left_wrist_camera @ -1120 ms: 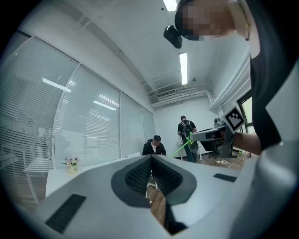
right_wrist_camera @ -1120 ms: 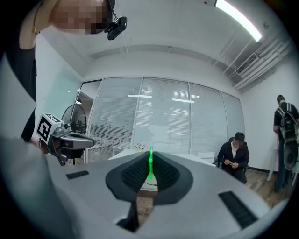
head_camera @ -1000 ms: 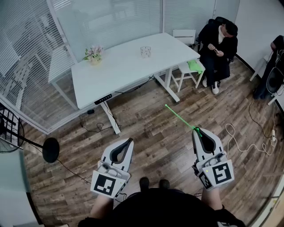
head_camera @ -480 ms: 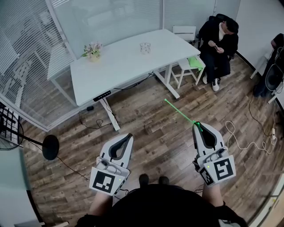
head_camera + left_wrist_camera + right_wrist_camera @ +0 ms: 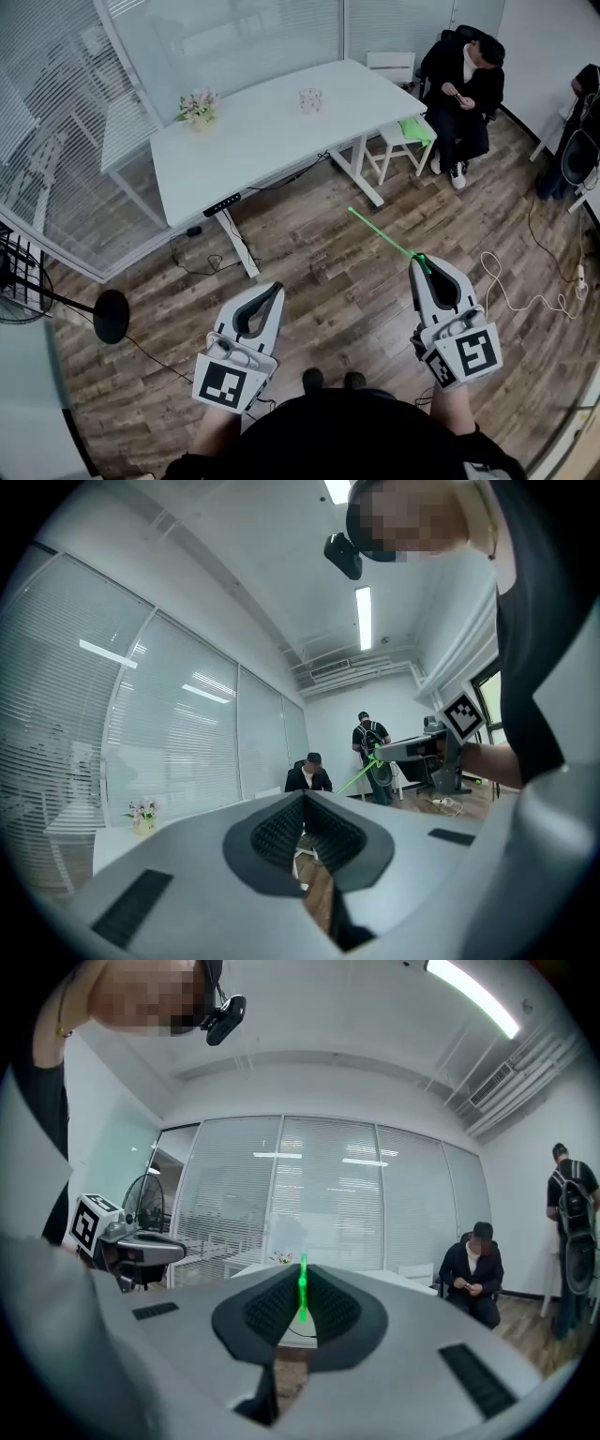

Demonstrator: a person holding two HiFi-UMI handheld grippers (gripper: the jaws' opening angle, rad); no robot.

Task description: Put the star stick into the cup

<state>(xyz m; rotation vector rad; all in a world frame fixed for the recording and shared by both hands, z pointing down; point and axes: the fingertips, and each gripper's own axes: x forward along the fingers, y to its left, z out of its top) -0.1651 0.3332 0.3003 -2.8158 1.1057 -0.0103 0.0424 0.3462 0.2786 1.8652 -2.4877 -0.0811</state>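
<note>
Wood floor (image 5: 309, 272) lies underfoot, and the cup (image 5: 310, 99) stands on the white bench (image 5: 253, 141). Well apart from it, the right hand-held gripper (image 5: 421, 263) clamps the green star stick (image 5: 380, 236) over the floor. The left hand-held gripper (image 5: 274, 292) has its jaws together, empty.

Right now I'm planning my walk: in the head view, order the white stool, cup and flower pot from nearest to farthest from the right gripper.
1. White stool, on the floor by the table's right end.
2. Cup, on the table's right half.
3. Flower pot, at the table's left end.
</note>
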